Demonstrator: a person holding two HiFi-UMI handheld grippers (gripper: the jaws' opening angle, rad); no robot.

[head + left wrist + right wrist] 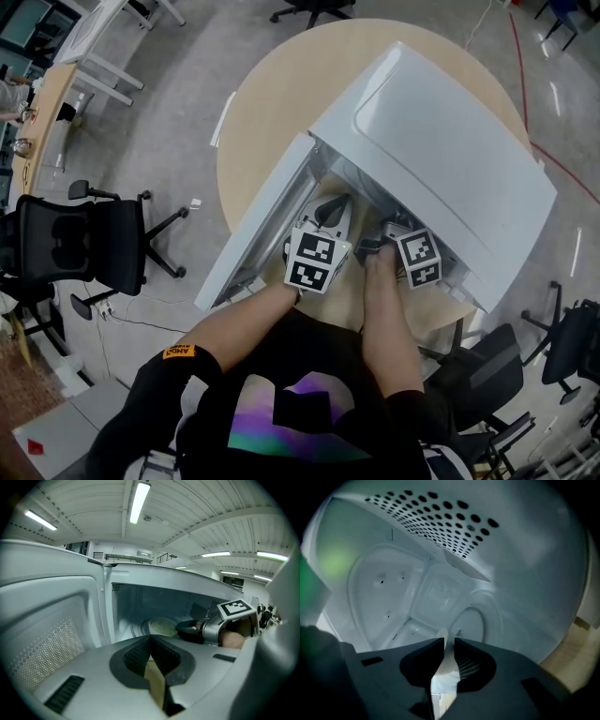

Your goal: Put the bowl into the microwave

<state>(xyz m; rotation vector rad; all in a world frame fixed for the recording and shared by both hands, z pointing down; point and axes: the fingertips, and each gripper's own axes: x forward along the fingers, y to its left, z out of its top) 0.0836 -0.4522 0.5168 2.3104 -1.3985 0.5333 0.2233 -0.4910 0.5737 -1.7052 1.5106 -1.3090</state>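
Item: microwave point(441, 159). A white box of smooth enamelled metal with rounded corners. All places below are given from it.

- Support: a round table point(272, 103) of pale wood-look laminate lies under the microwave.
- Door point(258, 220): swung wide open at the microwave's left side. Its inner face is moulded white, with a window panel of fine dotted mesh.
- Cavity: glossy white walls. One wall has a patch of round punched holes point(431, 522). A circular turntable point(476, 620) lies on the floor.
- Bowl point(161, 626): inside the cavity, over the turntable towards the back. It is a shallow round vessel, pale cream and matt, with a thin wall (whether its base rests on the turntable cannot be told).
- Right gripper point(449, 644): reaches inside the cavity, at the bowl's right as seen from the doorway. It has dark matt plastic jaws with ribbed pads, and they are closed onto the bowl's thin rim, a pale sliver of which stands between them. Its marker cube sits at the microwave's mouth.
- Left gripper point(151, 644): just outside the mouth, beside the open door. It is of the same dark moulded make. Its jaw tips are pressed together with nothing between them (only a tan strip of table shows behind the gap lower down).
- Office chair point(75, 239): black mesh on a star base, on the grey floor well to the microwave's left.
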